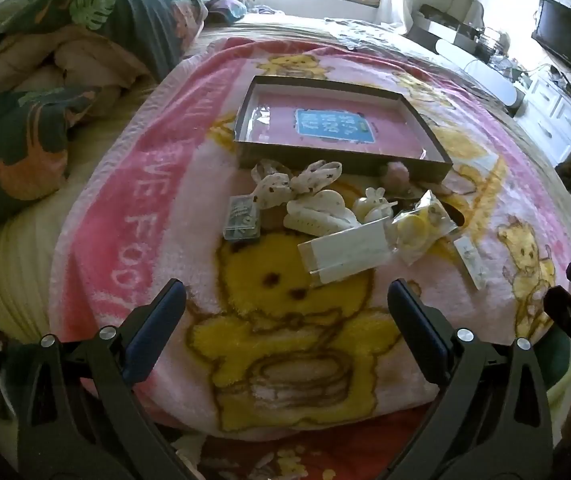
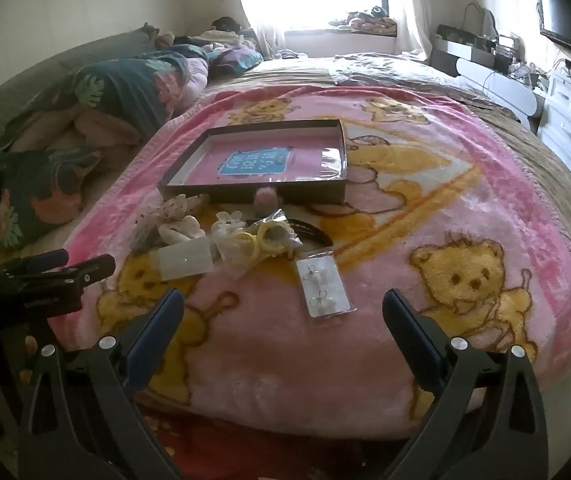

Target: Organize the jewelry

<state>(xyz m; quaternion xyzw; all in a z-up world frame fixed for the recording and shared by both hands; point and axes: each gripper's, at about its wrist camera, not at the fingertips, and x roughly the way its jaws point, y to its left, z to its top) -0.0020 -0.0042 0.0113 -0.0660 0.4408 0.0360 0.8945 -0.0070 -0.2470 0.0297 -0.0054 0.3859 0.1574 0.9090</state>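
Both spread wide, empty: left gripper (image 1: 287, 300) short of the white card (image 1: 345, 254); earring packet (image 2: 325, 286) just ahead of right gripper (image 2: 283, 308).

Bed with a pink bear blanket, box and a heap of small accessories on top.

I see the bed (image 2: 425, 68) spread with a pink bear-print blanket (image 2: 365, 352), and a dark leaf-print quilt (image 2: 125, 88) bunched along its left side. On the blanket lies a shallow open box (image 2: 189, 190) with a pink base and blue label. Just in front of it I make out a huddle of items touching one another: a white card packet (image 1: 345, 256), a clear bag of yellow rings (image 2: 257, 244), white hair clips (image 1: 317, 216). An earring card (image 2: 325, 286) lies slightly apart, nearer me.
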